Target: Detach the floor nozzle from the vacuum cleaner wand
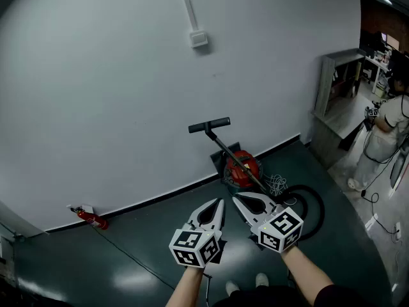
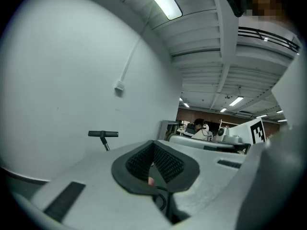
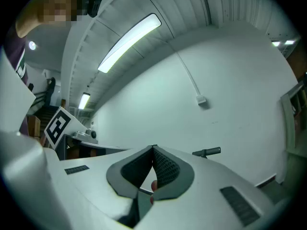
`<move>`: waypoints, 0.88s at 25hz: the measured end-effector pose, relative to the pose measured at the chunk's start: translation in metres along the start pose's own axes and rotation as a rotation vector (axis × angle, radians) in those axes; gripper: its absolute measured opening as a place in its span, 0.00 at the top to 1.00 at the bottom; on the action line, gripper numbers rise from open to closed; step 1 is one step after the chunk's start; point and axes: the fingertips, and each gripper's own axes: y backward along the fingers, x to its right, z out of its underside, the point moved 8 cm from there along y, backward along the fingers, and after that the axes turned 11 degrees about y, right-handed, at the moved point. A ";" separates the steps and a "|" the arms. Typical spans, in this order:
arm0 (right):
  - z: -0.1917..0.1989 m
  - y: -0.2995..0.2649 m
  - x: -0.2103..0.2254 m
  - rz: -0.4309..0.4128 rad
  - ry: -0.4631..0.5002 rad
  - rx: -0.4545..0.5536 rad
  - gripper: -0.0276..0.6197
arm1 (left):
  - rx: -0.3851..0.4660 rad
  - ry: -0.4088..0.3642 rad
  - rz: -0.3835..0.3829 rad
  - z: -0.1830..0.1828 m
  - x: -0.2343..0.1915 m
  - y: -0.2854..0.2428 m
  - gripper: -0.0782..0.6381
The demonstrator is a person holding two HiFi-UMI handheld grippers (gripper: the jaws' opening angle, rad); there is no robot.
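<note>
The task had not really begun: it was still the approach. The white left gripper (image 1: pixel 219 203) and white right gripper (image 1: pixel 238 198) hung side by side over the dark glossy floor (image 1: pixel 147 248), each with its jaws closed together on nothing. The black bar-shaped floor nozzle (image 1: pixel 209 126) stood up against the grey wall (image 1: pixel 96 94), topping the slim dark wand (image 1: pixel 233 158) that slanted down past the red canister vacuum cleaner (image 1: pixel 243 168). Next, both would likely need to move closer and open, one steadying the wand, one pulling the nozzle. A looped black hose (image 1: pixel 311 204) and tangled pale cord (image 1: pixel 277 184) cluttered the base; a red fire extinguisher (image 1: pixel 92 218) lay well apart.
</note>
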 end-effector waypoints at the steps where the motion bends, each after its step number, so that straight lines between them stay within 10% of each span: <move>1: 0.000 -0.001 0.000 -0.001 -0.001 -0.001 0.93 | 0.001 0.007 0.003 -0.001 -0.001 0.000 0.89; 22: 0.018 0.010 0.071 -0.066 -0.025 -0.008 0.93 | 0.015 0.046 -0.071 0.011 0.011 -0.061 0.89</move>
